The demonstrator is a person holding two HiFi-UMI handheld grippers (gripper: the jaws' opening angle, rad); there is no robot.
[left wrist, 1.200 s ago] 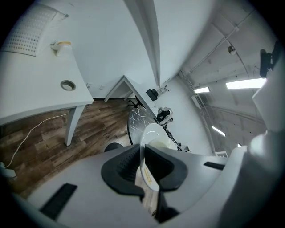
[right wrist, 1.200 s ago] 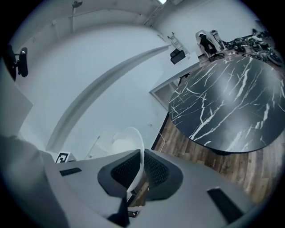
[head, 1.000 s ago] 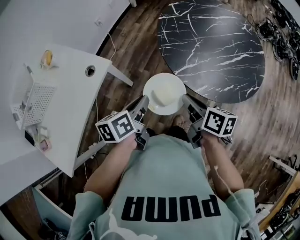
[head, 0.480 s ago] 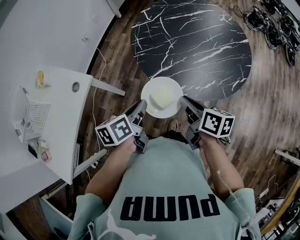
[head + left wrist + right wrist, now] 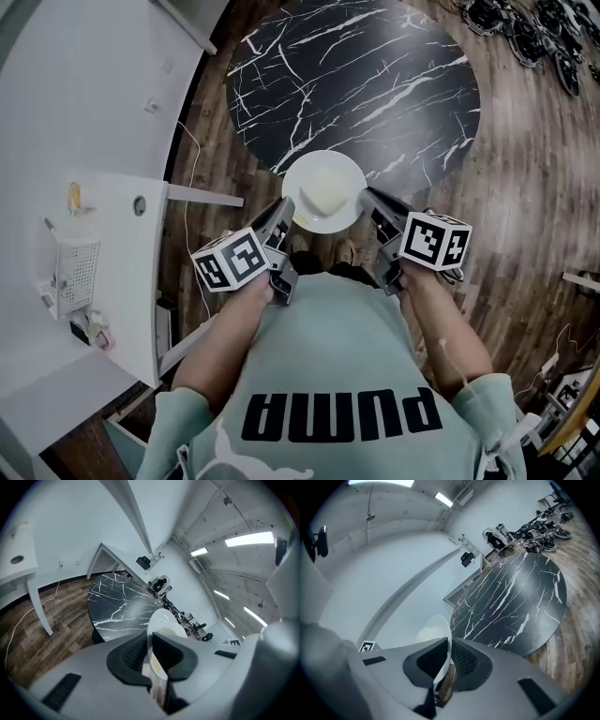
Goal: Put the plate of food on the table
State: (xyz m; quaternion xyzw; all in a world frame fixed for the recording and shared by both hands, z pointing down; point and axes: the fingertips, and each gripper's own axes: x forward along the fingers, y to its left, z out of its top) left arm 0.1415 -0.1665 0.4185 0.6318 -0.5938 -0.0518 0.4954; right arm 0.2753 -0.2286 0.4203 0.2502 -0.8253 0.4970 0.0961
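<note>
A white plate (image 5: 323, 192) with a pale lump of food (image 5: 322, 195) on it is held level in front of me, its far edge over the near rim of the round black marble table (image 5: 356, 84). My left gripper (image 5: 285, 211) is shut on the plate's left rim, and my right gripper (image 5: 367, 199) is shut on its right rim. In the left gripper view the plate's edge (image 5: 164, 623) runs between the dark pads (image 5: 133, 656). The right gripper view shows the same rim (image 5: 438, 630) pinched between its pads (image 5: 461, 660), with the marble table (image 5: 515, 602) beyond.
A white desk (image 5: 103, 272) with a perforated tray (image 5: 77, 272) stands to my left, a cable trailing on the wood floor (image 5: 525, 206). Dark equipment (image 5: 525, 33) lies on the floor past the table at the top right.
I have moved forward with the plate. The marble table is closer and more central, and the plate now overlaps its near edge. The white desk has slid back on my left.
</note>
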